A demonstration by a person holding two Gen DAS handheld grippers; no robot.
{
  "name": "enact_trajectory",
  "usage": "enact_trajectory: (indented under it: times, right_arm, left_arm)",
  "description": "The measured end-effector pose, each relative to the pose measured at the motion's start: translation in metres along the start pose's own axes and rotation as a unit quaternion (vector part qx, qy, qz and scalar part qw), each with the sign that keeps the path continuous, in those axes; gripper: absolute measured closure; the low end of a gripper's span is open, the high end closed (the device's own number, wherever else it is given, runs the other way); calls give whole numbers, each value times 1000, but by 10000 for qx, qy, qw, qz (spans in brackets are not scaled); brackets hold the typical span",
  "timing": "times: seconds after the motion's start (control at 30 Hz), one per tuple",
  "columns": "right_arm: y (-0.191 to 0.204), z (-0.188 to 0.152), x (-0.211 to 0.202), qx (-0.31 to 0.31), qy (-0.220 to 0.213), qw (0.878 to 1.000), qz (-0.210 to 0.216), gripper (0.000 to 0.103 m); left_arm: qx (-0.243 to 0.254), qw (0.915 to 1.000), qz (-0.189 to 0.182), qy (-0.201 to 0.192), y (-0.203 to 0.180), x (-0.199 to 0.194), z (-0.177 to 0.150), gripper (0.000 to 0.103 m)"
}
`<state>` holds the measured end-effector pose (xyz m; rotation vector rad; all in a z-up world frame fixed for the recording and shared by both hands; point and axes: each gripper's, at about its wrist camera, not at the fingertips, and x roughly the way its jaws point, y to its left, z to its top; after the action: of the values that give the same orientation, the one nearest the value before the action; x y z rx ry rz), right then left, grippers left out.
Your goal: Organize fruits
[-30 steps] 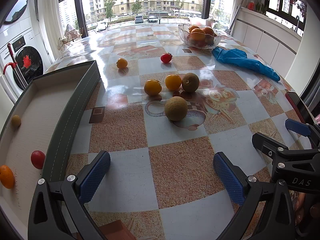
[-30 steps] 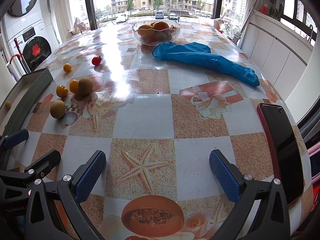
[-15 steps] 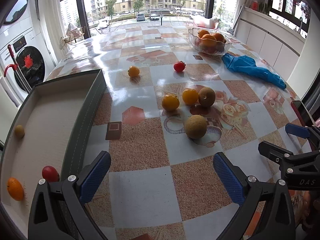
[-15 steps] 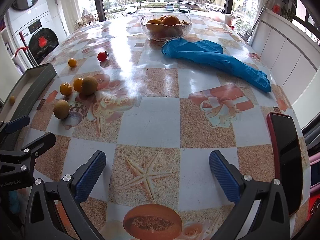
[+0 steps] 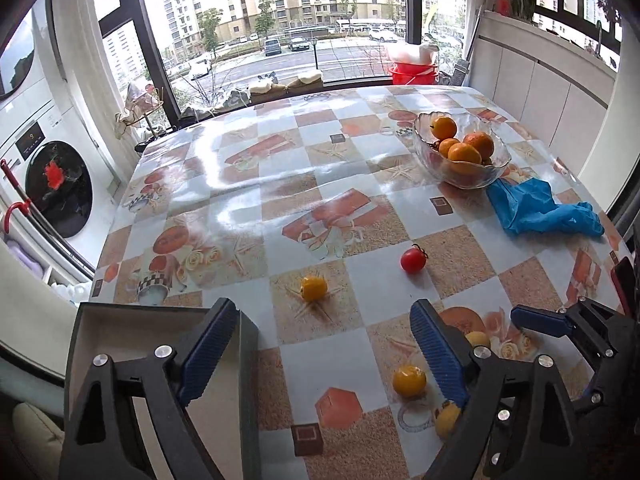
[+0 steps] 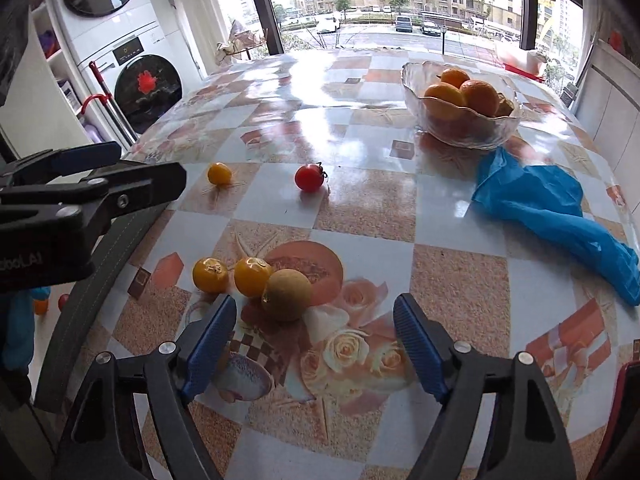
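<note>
Fruit lies loose on the glossy counter point(image 6: 360, 216), and both claws hang over it with nothing between their pads. The right claw point(image 6: 314, 340) has just been narrowing but its jaws stand apart, empty, aimed at a near cluster: a tan round fruit point(image 6: 287, 294) touching an orange one point(image 6: 252, 276), with a second orange one point(image 6: 210, 275) just beside. The left claw point(image 5: 324, 354) has likewise been narrowing, jaws apart and empty, above the tray point(image 5: 248, 360) at the counter's left edge. Farther off sit a small yellow fruit point(image 6: 219, 173) and a red tomato point(image 6: 309, 177), well apart from each other. A glass bowl point(image 6: 460, 128) of oranges stands at the far side, by a blue glove point(image 6: 552, 216).

These pieces look light, round and smooth-skinned, so I expect them to roll away at a nudge on the slick cloth. The tomato is likely soft and thin-skinned; a hard squeeze could split it. The tan fruit seems firmer and heavier. Each is best taken across its widest middle, pads on opposite sides, coming from above. The touching pair is awkward: a pad must slip between them, or push one aside first.
</note>
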<state>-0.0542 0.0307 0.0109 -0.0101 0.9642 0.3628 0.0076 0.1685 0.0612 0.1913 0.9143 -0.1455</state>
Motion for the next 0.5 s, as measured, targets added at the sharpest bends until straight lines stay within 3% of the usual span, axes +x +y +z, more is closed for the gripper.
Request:
enact_trajectory:
  times: [0.07,0.13,0.2,0.23,0.3,0.33,0.43,0.5]
  right_arm:
    - [4,1,2,-101,-31,9999,-9,26]
    - [7,1,3,-195,-61,9998,74,38]
    - [12,1,3,-291,-68,9993,204,51]
    - [13,-1,1,-307,-79,9991,285,62]
    - [12,-3,-4,-310,-155,9992,188,67]
    - [9,-5,-7,-259,-192,9993,201,75]
    - [-9,-7,-12,178,-164,9988,432,75]
    - [-23,-12,-17,494,-142,9971,554,75]
  left_arm:
    - [68,9998,9,162,-2,18,7,21]
    - [68,9996,36,271,-3,32,11,21]
    - [102,9991,36,398,-7,44,13,33]
    - [117,9986,32,507,-7,50,13,34]
    - [108,9976,98,669,-8,59,11,36]
    - [91,9971,111,744,-8,63,10,40]
    - [-110,9968,-144,774,-3,65,9,53]
    - [-140,9966,-291,764,-4,63,9,77]
